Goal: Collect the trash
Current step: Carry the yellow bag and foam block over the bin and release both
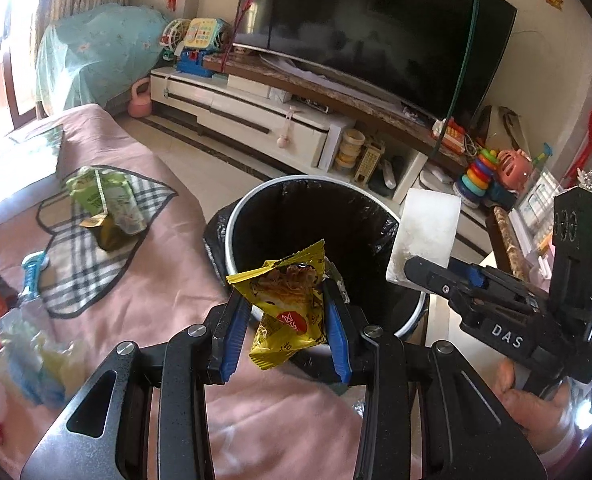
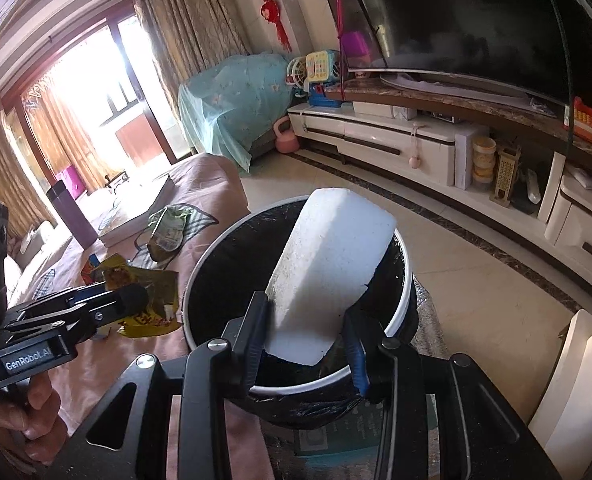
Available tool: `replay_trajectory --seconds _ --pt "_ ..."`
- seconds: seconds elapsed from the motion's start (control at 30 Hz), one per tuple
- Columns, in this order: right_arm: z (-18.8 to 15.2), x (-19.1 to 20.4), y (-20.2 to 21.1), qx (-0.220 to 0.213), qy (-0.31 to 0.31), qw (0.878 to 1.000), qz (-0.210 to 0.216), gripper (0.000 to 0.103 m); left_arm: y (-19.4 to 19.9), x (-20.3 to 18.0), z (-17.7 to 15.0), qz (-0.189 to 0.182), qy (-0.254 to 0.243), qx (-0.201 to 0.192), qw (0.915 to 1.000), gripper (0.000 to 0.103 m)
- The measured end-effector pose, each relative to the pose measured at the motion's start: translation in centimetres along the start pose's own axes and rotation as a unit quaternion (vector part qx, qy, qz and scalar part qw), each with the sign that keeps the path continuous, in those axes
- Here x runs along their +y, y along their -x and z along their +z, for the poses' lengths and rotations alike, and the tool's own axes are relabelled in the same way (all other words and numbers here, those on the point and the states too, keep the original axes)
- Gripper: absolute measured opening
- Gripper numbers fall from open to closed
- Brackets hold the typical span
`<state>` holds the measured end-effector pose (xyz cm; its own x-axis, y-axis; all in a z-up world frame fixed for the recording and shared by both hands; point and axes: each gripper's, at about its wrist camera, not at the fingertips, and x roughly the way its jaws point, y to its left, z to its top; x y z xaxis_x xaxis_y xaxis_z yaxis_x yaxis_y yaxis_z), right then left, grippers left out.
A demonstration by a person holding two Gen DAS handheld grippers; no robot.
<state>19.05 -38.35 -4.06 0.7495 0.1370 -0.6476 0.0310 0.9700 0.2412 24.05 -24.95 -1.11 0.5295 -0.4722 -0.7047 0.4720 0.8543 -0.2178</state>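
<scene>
My left gripper (image 1: 286,316) is shut on a yellow snack wrapper (image 1: 290,308) and holds it at the near rim of the bin (image 1: 256,200), which has a black liner. My right gripper (image 2: 305,330) is shut on a white foam block (image 2: 327,264) and holds it over the bin's (image 2: 403,300) mouth. The right gripper with the foam block (image 1: 425,236) also shows in the left wrist view at the bin's right side. The left gripper (image 2: 132,300) with the wrapper (image 2: 152,312) shows at the left of the right wrist view. More trash, a green packet (image 1: 104,204), lies on the pink-covered surface (image 1: 168,304).
A checked cloth (image 1: 84,256), wrappers and plastic (image 1: 28,344) lie on the pink cover. A TV (image 1: 375,28) on a white cabinet (image 1: 256,116) stands beyond the bin, with toys (image 1: 483,172) at its right. A purple bottle (image 2: 72,216) stands at the far left.
</scene>
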Motion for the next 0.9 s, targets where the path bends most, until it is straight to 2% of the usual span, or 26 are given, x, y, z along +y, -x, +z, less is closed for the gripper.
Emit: replay_trajectory --seconds 0.2,0.27,0.3,0.37,0.4,0.47,0.6,0.7,0.77,0.9 --pt "0.4 -0.5 -1.2 0.023 0.012 1.0 0.0 0.04 -1.9 -0.5 0.7 0.001 -0.007 0.014 0.9999 0.038" --pt "0.6 -0.7 -1.8 0.032 0.019 0.999 0.0 0.042 -2.5 -0.5 1.0 0.007 -0.007 0.023 0.9997 0.044" --pt "0.6 -0.7 -2.0 0.036 0.022 0.999 -0.002 0.042 -2.7 -0.4 1.0 0.01 -0.007 0.026 0.9996 0.051" --pt "0.7 -0.9 -2.3 0.043 0.022 0.999 -0.003 0.056 -2.9 -0.2 1.0 0.01 -0.004 0.029 0.9995 0.053" --pt "0.7 -1.0 -2.4 0.045 0.02 0.999 -0.002 0.058 -2.9 -0.1 0.9 0.008 -0.002 0.03 0.9995 0.054" --pt "0.6 -1.2 -2.2 0.042 0.017 0.999 -0.002 0.065 -2.8 0.1 0.8 0.009 0.0 0.029 0.9995 0.056" --pt "0.5 -1.4 -1.7 0.035 0.009 0.999 -0.001 0.067 -2.2 0.3 0.7 0.0 0.005 0.021 0.9998 0.062" --pt "0.4 -1.4 -1.1 0.027 0.002 1.0 -0.002 0.073 -1.8 0.0 0.8 -0.009 0.004 0.013 0.9999 0.068" --pt "0.2 -1.3 -0.5 0.019 -0.002 1.0 -0.005 0.078 -1.8 -0.3 0.9 -0.017 0.001 0.012 0.9998 0.068" --pt "-0.5 -1.2 0.6 0.006 -0.008 1.0 -0.014 0.079 -1.5 -1.2 0.9 -0.024 -0.013 0.007 0.9996 0.068"
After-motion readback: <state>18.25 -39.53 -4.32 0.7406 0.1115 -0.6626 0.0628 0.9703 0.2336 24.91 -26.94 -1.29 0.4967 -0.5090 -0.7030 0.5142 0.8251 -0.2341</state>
